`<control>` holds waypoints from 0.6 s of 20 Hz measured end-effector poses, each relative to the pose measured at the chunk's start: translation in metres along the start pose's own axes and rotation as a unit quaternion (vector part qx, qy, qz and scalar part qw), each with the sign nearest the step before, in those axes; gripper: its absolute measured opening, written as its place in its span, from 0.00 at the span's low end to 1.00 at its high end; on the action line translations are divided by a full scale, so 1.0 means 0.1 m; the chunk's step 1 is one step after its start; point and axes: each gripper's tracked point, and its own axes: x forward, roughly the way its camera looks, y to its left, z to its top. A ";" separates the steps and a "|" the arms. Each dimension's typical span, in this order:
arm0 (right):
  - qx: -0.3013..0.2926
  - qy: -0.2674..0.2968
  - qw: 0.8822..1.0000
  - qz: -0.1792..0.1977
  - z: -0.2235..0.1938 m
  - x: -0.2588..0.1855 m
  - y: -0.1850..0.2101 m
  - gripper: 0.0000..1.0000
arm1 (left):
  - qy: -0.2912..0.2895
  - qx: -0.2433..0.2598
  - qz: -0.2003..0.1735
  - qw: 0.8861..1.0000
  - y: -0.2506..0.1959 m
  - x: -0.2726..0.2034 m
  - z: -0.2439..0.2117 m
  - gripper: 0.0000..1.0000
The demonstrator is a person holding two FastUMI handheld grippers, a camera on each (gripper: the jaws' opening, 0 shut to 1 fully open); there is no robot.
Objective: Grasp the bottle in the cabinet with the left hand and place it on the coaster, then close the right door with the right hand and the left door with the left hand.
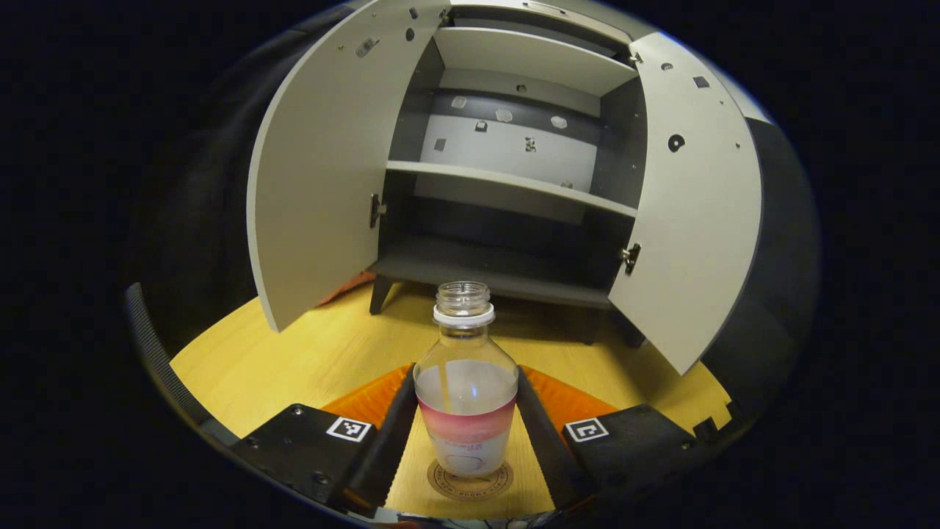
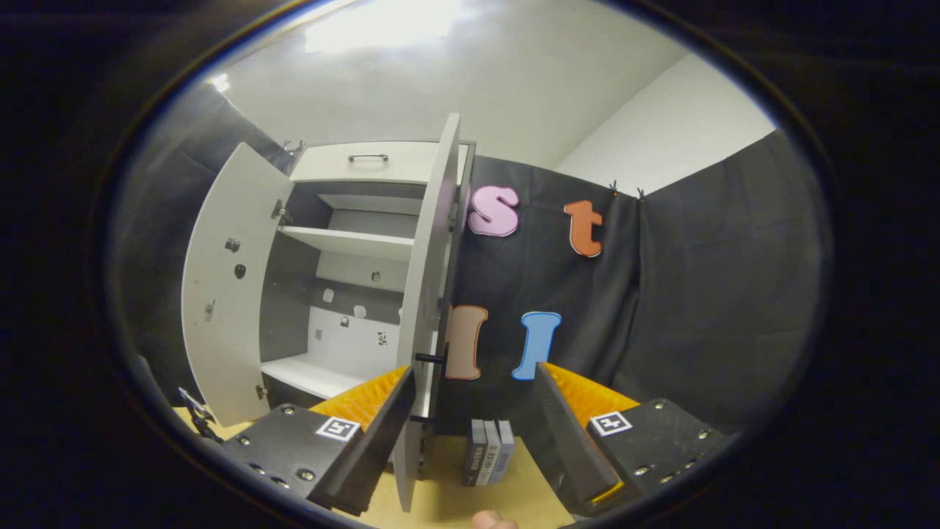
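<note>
The bottle [image 1: 465,389], uncapped and clear with a pink-and-white label, is stood upright on the round coaster [image 1: 470,481] on the yellow desk [image 1: 294,360]. It's flanked by the left hand-held gripper [image 1: 465,433], fingers spread just beside its sides; actual contact can't be made out. Label print is too small to be read. Behind it the cabinet [image 1: 507,147] is seen with both doors swung wide. The right hand-held gripper [image 2: 470,433] is held apart around the right door [image 2: 426,308] edge, a few books [image 2: 488,452] just past it.
</note>
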 end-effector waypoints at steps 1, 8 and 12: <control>0.001 0.001 1.000 -0.001 -0.01 0.00 -0.01 0.98 | 0.007 -0.003 -0.003 1.000 -0.01 0.01 -0.05 0.81; 0.002 -0.001 1.000 -0.008 -0.02 0.00 0.00 0.98 | 0.048 -0.058 -0.018 0.997 -0.01 0.05 -0.33 0.81; 0.008 0.001 1.000 -0.012 -0.04 0.00 -0.01 0.98 | 0.058 -0.093 -0.015 0.994 0.05 0.11 -0.37 0.82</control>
